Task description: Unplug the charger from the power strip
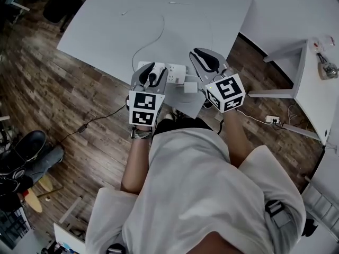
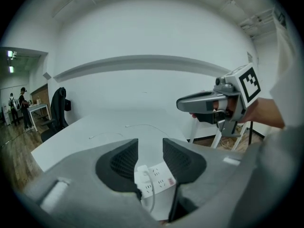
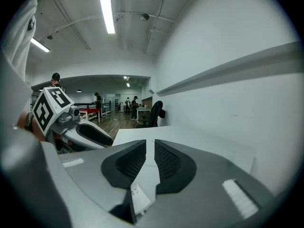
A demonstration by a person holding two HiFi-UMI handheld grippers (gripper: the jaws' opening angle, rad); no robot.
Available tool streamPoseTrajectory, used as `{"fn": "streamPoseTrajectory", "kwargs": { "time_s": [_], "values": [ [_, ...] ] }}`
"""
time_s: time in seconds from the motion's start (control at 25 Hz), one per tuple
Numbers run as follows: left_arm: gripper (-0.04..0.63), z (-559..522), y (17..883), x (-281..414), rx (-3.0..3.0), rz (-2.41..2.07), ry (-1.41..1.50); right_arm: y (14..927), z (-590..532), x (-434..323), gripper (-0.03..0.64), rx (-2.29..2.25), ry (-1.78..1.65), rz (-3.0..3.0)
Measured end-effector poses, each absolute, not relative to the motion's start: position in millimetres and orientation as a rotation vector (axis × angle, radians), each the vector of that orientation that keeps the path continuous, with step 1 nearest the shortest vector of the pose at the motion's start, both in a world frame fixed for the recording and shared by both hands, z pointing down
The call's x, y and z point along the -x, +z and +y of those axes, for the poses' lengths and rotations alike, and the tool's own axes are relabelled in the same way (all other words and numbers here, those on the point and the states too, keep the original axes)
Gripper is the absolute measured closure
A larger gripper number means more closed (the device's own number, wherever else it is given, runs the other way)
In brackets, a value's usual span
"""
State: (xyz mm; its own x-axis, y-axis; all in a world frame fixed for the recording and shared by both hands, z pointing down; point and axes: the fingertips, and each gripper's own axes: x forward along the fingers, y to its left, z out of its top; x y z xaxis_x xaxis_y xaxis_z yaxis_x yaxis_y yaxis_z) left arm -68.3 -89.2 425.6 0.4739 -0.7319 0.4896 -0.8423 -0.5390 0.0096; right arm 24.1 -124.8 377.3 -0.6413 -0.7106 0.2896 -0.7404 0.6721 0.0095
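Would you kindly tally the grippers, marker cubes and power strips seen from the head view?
Grippers: 2 (left gripper, right gripper)
Marker cubes: 2 (left cube, right cube)
Power strip: 1
Total: 5

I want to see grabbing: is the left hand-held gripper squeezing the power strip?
No, the left hand-held gripper has open jaws; the power strip lies beyond them.

Soft, even indoor light; colours look washed almost grey. A ceiling strip light (image 3: pixel 107 11) glares in the right gripper view. Both gripper views bulge, corners vignetted black.
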Motion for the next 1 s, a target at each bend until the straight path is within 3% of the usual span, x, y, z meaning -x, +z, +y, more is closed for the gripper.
{"fn": "streamPoseTrajectory", "kwargs": {
  "time_s": [0.48, 1.0],
  "values": [
    [0.428, -103.8, 524.6, 66.0, -2.275, -1.295, 0.797, 513.9, -141.1, -11.0, 0.509, -0.937, 0.346, -2.490],
    [0.428, -112.9, 566.1, 68.5, -2.153, -1.345, 0.856, 599.0, -139.5, 6.2, 0.462, -0.774, 0.409, -2.342]
  ]
}}
